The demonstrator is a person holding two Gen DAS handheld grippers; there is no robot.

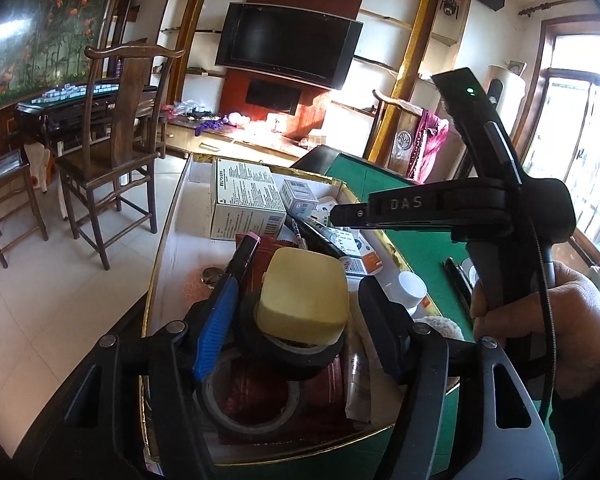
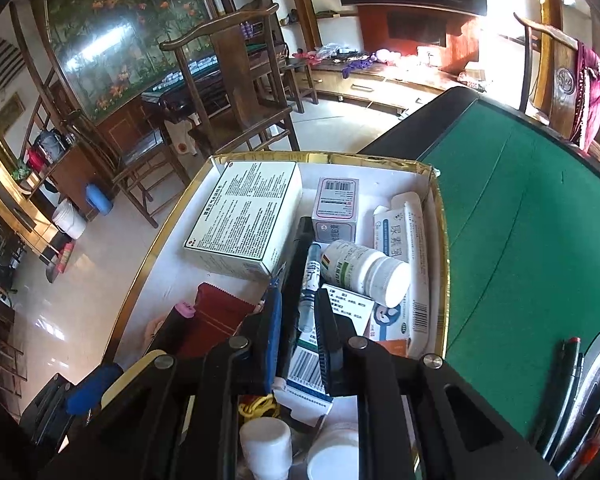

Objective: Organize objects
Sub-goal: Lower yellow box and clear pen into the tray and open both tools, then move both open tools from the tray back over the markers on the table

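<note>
Your left gripper (image 1: 300, 300) stands part open, its fingers to either side of a yellow block (image 1: 304, 296) that sits on a black tape roll (image 1: 288, 344); neither pad is seen pressing the block. Your right gripper (image 2: 298, 320) is nearly closed, and a black marker (image 2: 296, 276) and a slim tube (image 2: 310, 280) lie between its fingers; whether the pads pinch them cannot be told. Both grippers work over a gold-rimmed box (image 2: 172, 216) that holds the task's items: a large white carton (image 2: 244, 220), a small barcode box (image 2: 336, 208), a white pill bottle (image 2: 364, 270) on its side and a long ointment carton (image 2: 414, 264). The box rests on a green felt table (image 2: 520, 220). Only the left wrist view shows your right hand (image 1: 548, 320) on its handle, a second grey tape roll (image 1: 248, 404) and a wall television (image 1: 288, 44). Only the right wrist view shows two white caps (image 2: 266, 444) below the fingers and pens (image 2: 572, 380) at the table's edge. A wooden chair (image 2: 236, 80) stands on the tiled floor beyond.
</note>
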